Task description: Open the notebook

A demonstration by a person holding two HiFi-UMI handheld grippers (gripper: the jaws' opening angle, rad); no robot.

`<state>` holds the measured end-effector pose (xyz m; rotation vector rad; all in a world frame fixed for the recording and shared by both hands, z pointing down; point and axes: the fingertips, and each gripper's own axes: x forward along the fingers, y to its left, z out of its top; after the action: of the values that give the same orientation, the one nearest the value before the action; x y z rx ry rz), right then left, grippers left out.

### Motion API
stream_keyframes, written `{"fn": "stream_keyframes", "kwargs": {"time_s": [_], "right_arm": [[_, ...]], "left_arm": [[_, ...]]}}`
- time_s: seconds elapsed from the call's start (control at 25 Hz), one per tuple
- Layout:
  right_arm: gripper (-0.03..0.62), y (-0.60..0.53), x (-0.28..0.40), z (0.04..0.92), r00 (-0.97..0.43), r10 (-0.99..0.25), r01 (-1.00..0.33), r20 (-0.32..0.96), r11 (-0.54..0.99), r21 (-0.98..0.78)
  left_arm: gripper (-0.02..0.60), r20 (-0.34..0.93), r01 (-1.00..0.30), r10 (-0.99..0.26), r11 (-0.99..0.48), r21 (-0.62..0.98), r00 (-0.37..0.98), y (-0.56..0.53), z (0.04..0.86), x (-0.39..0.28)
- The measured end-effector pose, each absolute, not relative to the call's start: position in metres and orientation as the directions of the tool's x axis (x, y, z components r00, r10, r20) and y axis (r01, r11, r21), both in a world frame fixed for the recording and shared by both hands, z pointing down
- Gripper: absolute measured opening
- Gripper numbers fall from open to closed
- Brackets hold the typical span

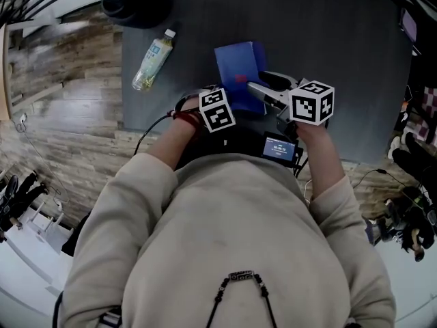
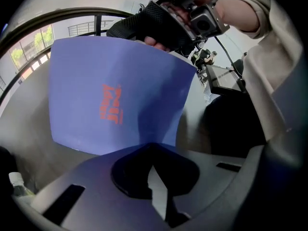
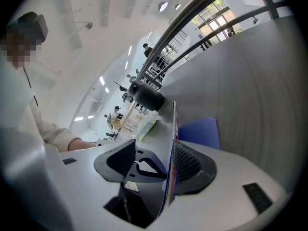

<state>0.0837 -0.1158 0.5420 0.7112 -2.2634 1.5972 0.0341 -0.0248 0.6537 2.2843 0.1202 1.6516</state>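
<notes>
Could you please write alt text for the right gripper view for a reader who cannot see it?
The right gripper grips the raised cover of a blue notebook, seen edge-on between its jaws, above a grey table. Behind stand a plastic bottle and a dark kettle; a cream sleeve shows at left.

A dark grey table (image 1: 341, 60) stands on a wooden floor (image 1: 61, 115). A clear bottle (image 1: 154, 59) with a white cap lies on its side near the table's left edge. A dark kettle (image 1: 133, 2) sits at the far left corner, well apart from the bottle. A blue notebook (image 1: 239, 70) rests mid-table toward the near edge, its base flat on the top and its cover raised.
</notes>
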Motion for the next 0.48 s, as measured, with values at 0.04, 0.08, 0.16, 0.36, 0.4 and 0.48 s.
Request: {"fn": "stream_keyframes", "kwargs": {"time_s": [0.04, 0.08, 0.16, 0.36, 0.4, 0.48], "right_arm": [[0.253, -0.117, 0.082, 0.537, -0.841, -0.239, -0.537, 0.485, 0.269, -0.8], [0.253, -0.118, 0.08, 0.533, -0.844, -0.24, -0.533, 0.479, 0.273, -0.801], [0.253, -0.117, 0.073, 0.527, -0.852, -0.228, -0.521, 0.471, 0.285, -0.804], [0.253, -0.111, 0.048, 0.51, -0.87, -0.193, -0.493, 0.454, 0.318, -0.81], [0.253, -0.11, 0.043, 0.507, -0.874, -0.189, -0.486, 0.448, 0.323, -0.812], [0.253, -0.109, 0.032, 0.501, -0.883, -0.175, -0.469, 0.436, 0.337, -0.816]], "left_arm": [[0.0, 0.909, -0.119, 0.245, -0.947, 0.299, 0.337, -0.025, 0.651, 0.034], [0.0, 0.908, -0.122, 0.237, -0.948, 0.294, 0.346, -0.025, 0.649, 0.033], [0.0, 0.906, -0.138, 0.215, -0.95, 0.28, 0.365, -0.027, 0.644, 0.03], [0.0, 0.902, -0.194, 0.155, -0.949, 0.25, 0.404, -0.038, 0.628, 0.015], [0.0, 0.9, -0.206, 0.141, -0.948, 0.243, 0.411, -0.04, 0.624, 0.012], [0.0, 0.897, -0.233, 0.11, -0.946, 0.227, 0.428, -0.044, 0.619, 0.005]]}}
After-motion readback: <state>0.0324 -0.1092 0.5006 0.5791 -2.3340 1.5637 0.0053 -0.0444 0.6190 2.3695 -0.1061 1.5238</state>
